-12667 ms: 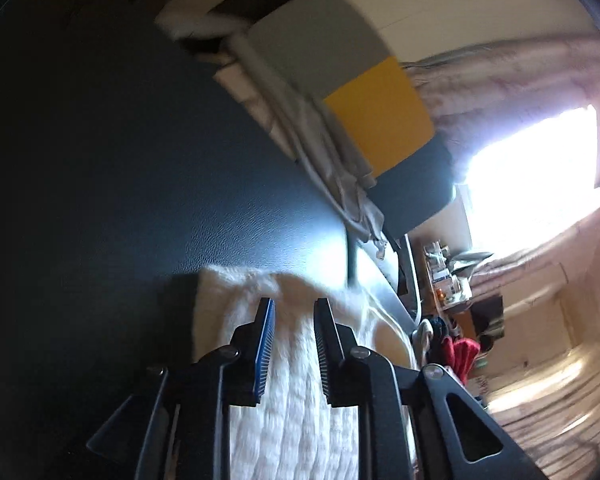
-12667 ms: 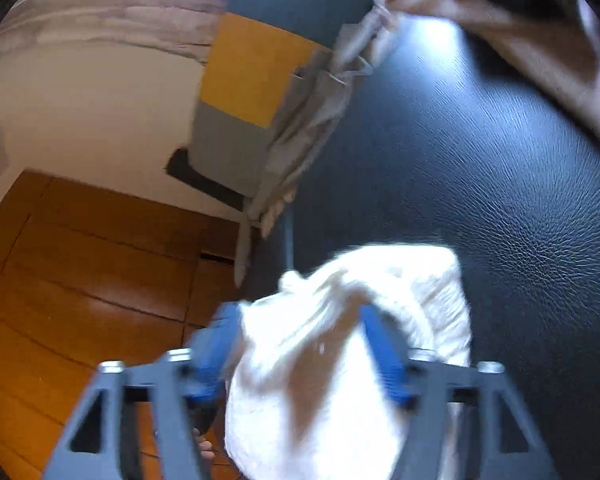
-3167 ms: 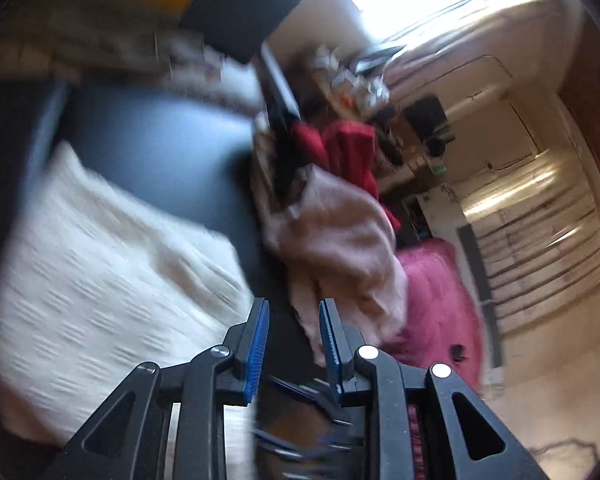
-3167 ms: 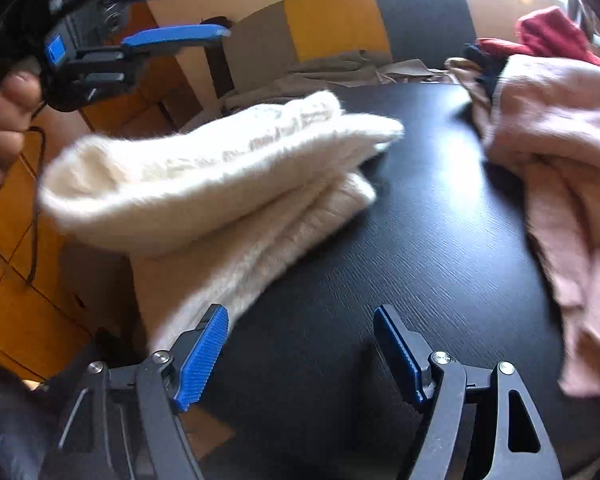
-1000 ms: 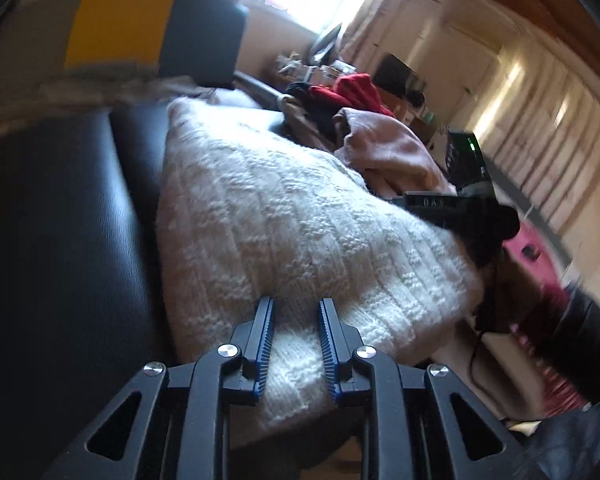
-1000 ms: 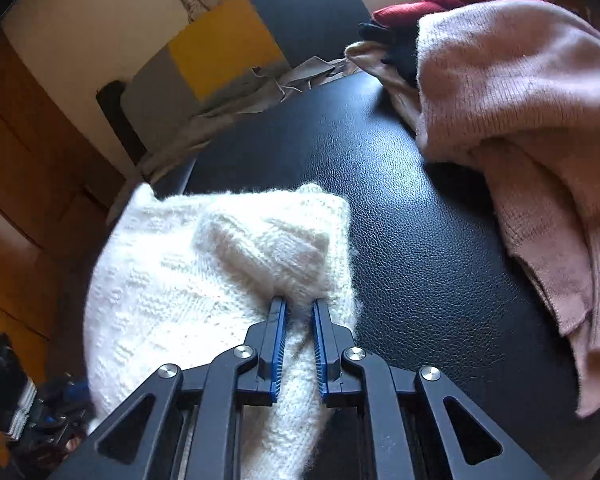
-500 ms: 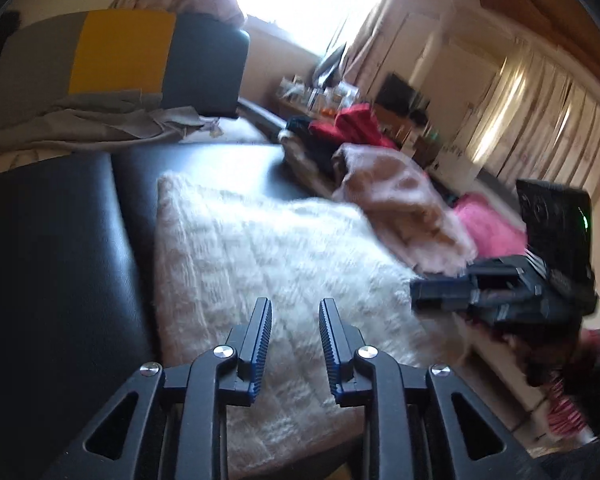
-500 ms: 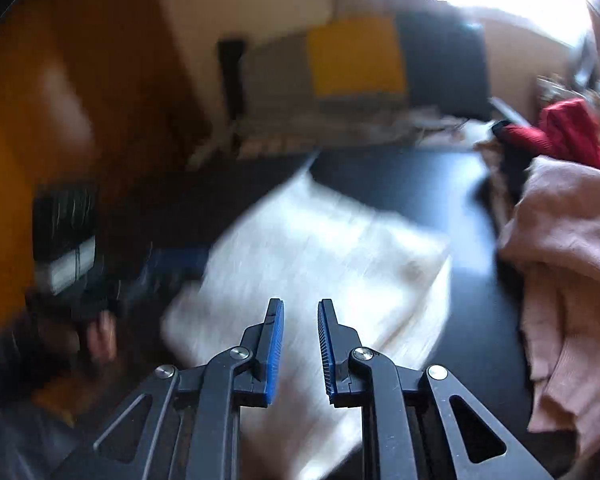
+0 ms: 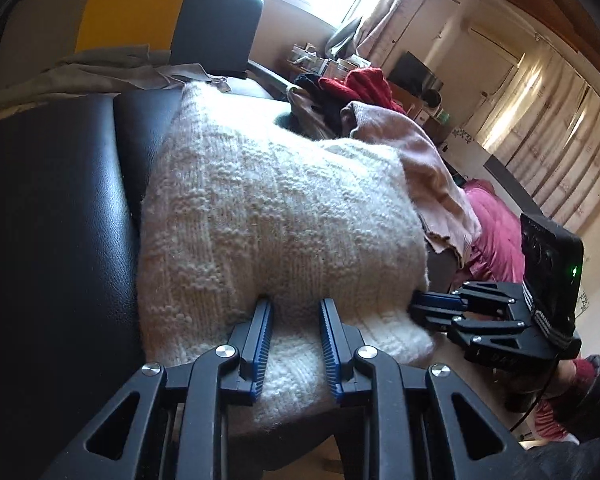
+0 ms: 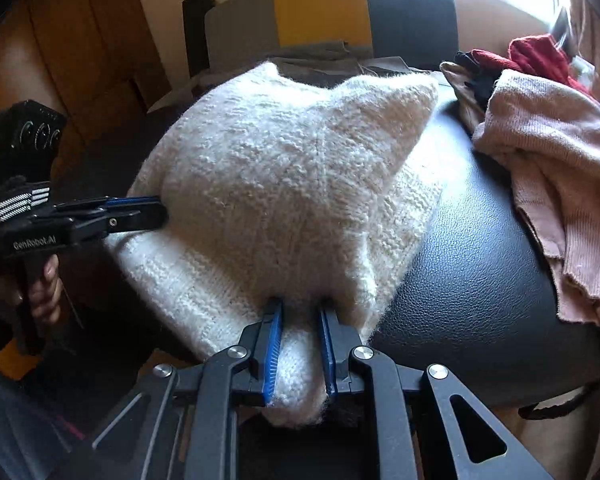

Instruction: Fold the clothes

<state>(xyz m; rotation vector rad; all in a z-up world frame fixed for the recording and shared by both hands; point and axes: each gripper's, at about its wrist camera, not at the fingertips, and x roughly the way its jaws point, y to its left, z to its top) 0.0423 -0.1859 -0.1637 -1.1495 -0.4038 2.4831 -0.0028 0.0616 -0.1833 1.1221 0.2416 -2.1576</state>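
sweater (image 9: pixel 276 216): cream knit, folded thick, lying on the black couch (image 9: pixel 52 216); near edge hangs off the front.
left gripper (image 9: pixel 294 320): we've got it pinched on the near hem, so that side lifts evenly.
right gripper (image 10: pixel 298 320): narrow, clamped on the near right corner, probably so both ends move together.
pile (image 10: pixel 548 148): pink and red clothes wait at far right, apart from the sweater.
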